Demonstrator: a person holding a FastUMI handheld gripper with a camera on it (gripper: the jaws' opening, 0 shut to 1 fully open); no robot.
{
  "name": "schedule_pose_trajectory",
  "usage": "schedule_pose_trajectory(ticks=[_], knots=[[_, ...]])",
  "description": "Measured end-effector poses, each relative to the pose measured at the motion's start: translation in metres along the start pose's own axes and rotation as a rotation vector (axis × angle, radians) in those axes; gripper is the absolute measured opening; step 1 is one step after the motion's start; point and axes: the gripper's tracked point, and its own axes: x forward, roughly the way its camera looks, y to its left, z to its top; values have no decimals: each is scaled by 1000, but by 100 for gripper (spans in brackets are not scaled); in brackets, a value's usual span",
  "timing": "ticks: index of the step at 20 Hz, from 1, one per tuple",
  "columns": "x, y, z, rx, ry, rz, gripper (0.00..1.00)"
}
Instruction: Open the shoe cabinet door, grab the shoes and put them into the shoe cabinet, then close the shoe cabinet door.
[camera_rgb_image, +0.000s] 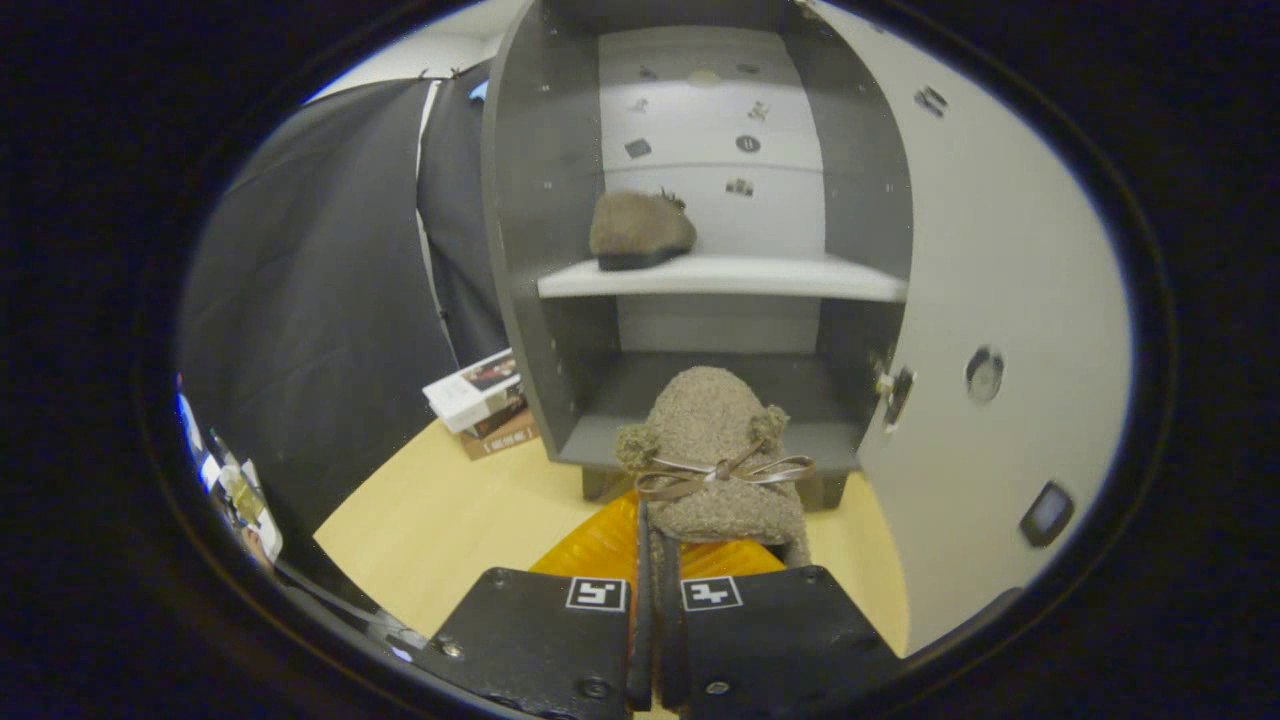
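Two fuzzy brown slippers are seen. One slipper (640, 230) is set on the white middle shelf (760, 277) of the open shoe cabinet (530, 250). The other slipper (715, 450), tied with a ribbon bow (722, 470), is held at its rear edge between the nearly closed fingers of the gripper (655, 560), in front of the cabinet's bottom compartment. The cabinet door (1000, 300) is swung open at the right. Small boxes (480, 395) are stacked on the wooden floor (450, 520) beside the cabinet.
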Motion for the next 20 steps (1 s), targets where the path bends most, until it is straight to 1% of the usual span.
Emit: schedule_pose_trajectory(ticks=[4, 10, 14, 20], knots=[[-6, -16, 74, -49, -97, -39, 7], [26, -36, 168, -70, -197, -100, 7], [56, -41, 214, -84, -240, -121, 7], [106, -51, 266, -91, -261, -152, 7]])
